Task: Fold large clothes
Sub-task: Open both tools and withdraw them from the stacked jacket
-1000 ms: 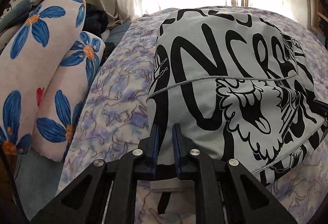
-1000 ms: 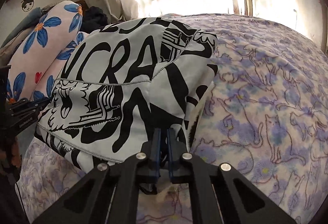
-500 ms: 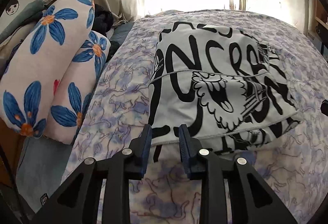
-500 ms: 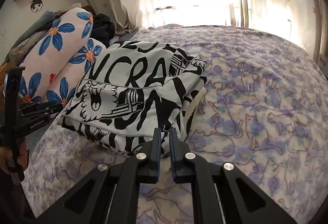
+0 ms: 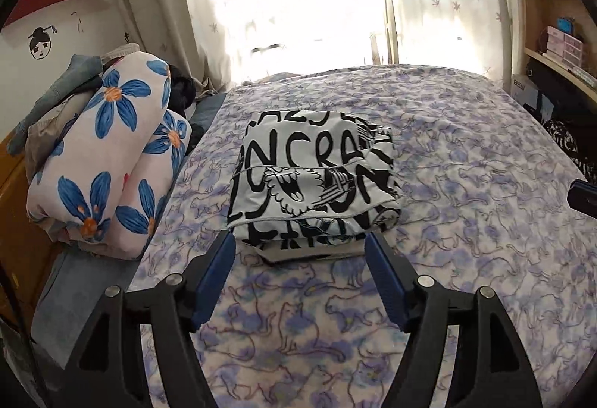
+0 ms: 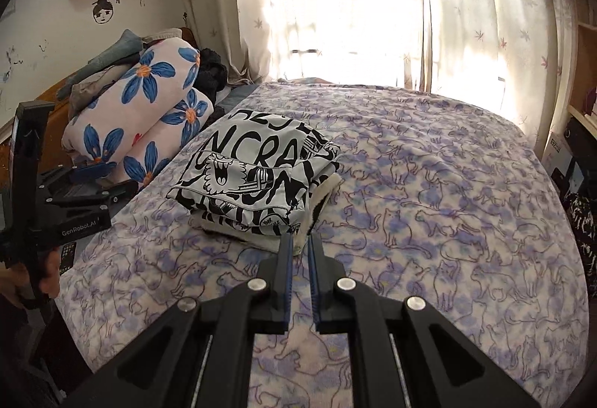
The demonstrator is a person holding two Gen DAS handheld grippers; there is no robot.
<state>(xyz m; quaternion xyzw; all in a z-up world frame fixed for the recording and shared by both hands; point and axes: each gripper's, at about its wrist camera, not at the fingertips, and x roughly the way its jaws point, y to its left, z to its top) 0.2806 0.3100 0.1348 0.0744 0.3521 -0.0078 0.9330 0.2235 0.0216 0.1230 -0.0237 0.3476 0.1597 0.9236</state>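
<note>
Folding looks finished, judged from the compact bundle: garment [image 5: 313,180] lies as a squat, layered rectangle on the bed [image 5: 466,184], toward its left side, near the rolled floral quilt [image 5: 108,154] but apart from it. Step in hand reads as release and retreat.

Left gripper [image 5: 298,251] hangs clear above the near edge of the bundle; jaws have just been opening and stand wide apart, nothing between them, only bedspread and the bundle's front edge seen past the blue pads [image 5: 214,275]. Right gripper [image 6: 300,251] has jaws drawn nearly together, a thin slit left, nothing pinched; tips sit just short of the bundle's near right corner, contact not evident. Left gripper also seen at the left edge of the right wrist view, held in a hand [image 6: 22,277].

Next move, as a judgement: either a final pat to flatten the top layer, or lifting the whole stack aside, which calls for both jaws open and slid under opposite edges so layers do not slip apart.

Garment: smooth, thin pale-grey fabric with bold black lettering and a cartoon print, a pale fleecy lining showing at the lower folds; edges soft and rounded, top flap slightly puffed. Bedspread: fuzzy, cream with lilac blotches and outlined cats. Quilt: plump, pink with blue flowers. Sheer leaf-print curtains [image 6: 466,16] behind, brightly backlit.
</note>
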